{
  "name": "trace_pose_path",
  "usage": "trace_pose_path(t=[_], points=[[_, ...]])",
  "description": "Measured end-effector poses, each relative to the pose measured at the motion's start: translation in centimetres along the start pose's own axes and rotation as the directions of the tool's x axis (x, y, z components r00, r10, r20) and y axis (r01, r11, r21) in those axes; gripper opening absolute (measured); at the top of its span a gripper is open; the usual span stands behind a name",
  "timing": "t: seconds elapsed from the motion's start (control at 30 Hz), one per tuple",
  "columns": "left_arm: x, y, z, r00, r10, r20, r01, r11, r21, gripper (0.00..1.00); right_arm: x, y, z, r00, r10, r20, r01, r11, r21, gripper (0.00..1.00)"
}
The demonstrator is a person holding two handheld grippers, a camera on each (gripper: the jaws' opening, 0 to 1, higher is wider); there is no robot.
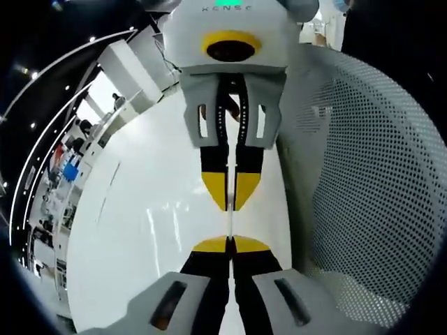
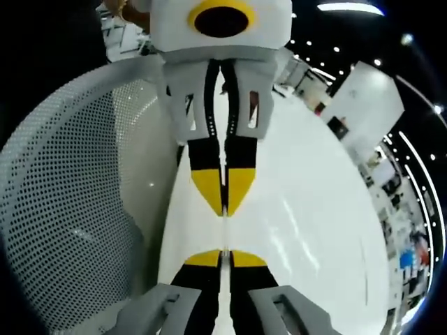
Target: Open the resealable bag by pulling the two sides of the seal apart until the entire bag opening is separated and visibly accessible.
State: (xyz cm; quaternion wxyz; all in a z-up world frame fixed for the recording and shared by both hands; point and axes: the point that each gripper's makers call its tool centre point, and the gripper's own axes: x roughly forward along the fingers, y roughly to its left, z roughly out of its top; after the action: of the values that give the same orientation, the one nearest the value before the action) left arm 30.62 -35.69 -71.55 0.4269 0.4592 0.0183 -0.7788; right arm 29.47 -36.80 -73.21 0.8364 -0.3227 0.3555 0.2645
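Two hand-held grippers face each other tip to tip over a glossy white desk [image 1: 140, 230]. In the left gripper view, the left hand-held gripper [image 1: 230, 244] has its yellow-tipped black jaws pressed together on a thin, clear edge — the resealable bag [image 1: 230, 225], seen edge-on as a pale strip between the two sets of tips. The right hand-held gripper [image 2: 223, 257] likewise pinches the strip from the opposite end. A curved white perforated panel [image 2: 70, 209], dotted with small round holes, stands just beside the jaws.
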Motion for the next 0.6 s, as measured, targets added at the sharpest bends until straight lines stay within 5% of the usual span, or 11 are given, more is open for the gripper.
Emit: trace_pose_path(t=[0.6], points=[[-0.12,-0.15,-0.75,1.0,-0.007,-0.023,0.008,1.0,0.022,0.0,-0.2,0.17,-0.85,1.0,-0.009,-0.019,0.009,1.0,0.006,0.0]])
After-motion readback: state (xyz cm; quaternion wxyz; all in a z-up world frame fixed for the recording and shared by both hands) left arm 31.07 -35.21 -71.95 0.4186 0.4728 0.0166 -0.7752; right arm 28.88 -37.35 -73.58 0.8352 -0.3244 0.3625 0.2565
